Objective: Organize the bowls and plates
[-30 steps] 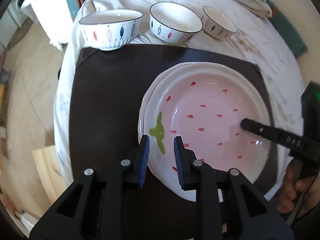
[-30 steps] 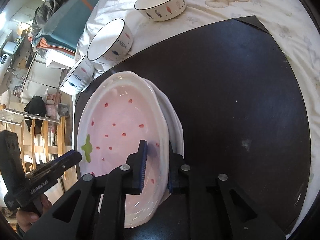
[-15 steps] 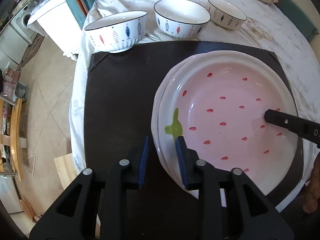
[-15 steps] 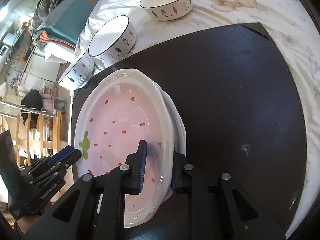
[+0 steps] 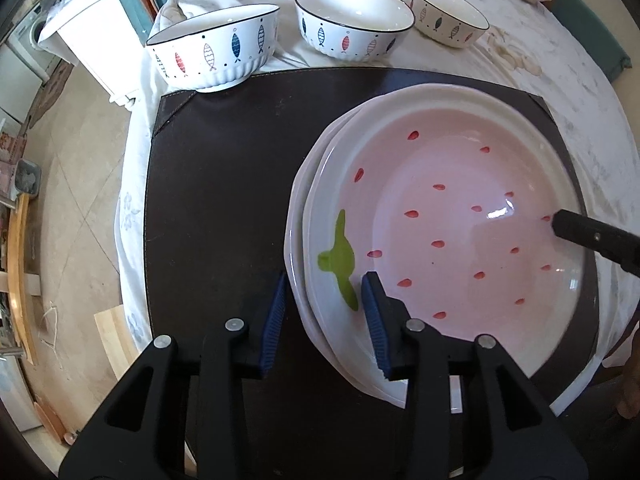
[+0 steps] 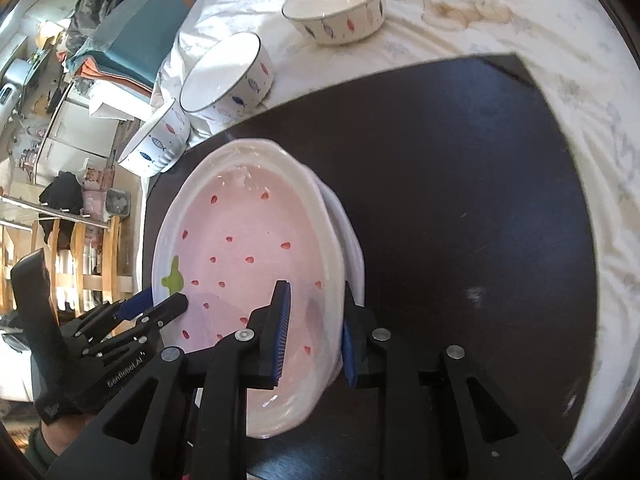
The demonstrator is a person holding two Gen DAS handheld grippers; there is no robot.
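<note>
On the cloth-covered surface (image 5: 580, 92) lies a dark mat (image 5: 224, 184), and on it sits the pink strawberry plate (image 5: 460, 220), nested on the white plates (image 5: 298, 240) beneath it, so the plate stacking looks done. The three fish-pattern bowls (image 5: 216, 56) stand apart in a row beyond the mat's far edge, not yet stacked; that part seems left. The left gripper (image 5: 324, 312) straddles the near rim of the stack by the green leaf, and the right gripper (image 6: 314, 332) straddles the opposite rim. Compared with a second ago, both sets of fingers have just been opening: the rim stays between them, but the blue pads now stand clear of it, gripping nothing, and the plate rests on the stack.
</note>
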